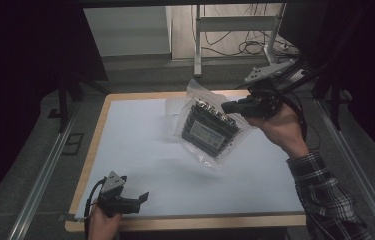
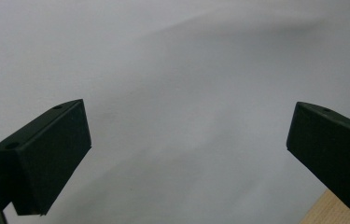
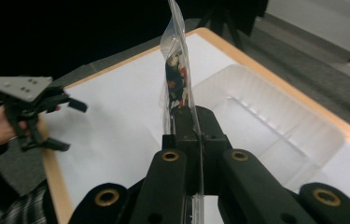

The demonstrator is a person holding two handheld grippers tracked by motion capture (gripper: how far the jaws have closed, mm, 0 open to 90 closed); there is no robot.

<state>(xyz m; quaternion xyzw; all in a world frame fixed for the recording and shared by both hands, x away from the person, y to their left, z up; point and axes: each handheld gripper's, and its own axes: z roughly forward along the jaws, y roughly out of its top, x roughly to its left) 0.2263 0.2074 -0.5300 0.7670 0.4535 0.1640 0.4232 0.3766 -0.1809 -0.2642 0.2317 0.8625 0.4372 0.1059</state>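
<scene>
The right gripper was closed tight on a clear plastic bag with dark things inside, holding it up above the white table. The left gripper sat low near the table's front edge, its jaws wide apart and holding nothing. A see-through plastic tray lay on the table under the bag.

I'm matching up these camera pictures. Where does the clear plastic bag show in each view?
High view: clear plastic bag hangs upper centre, pinched by the right gripper.
Left gripper view: not in it.
Right gripper view: edge-on, rising at centre from the shut jaws.
Shared landmark: the white table sheet.
</scene>
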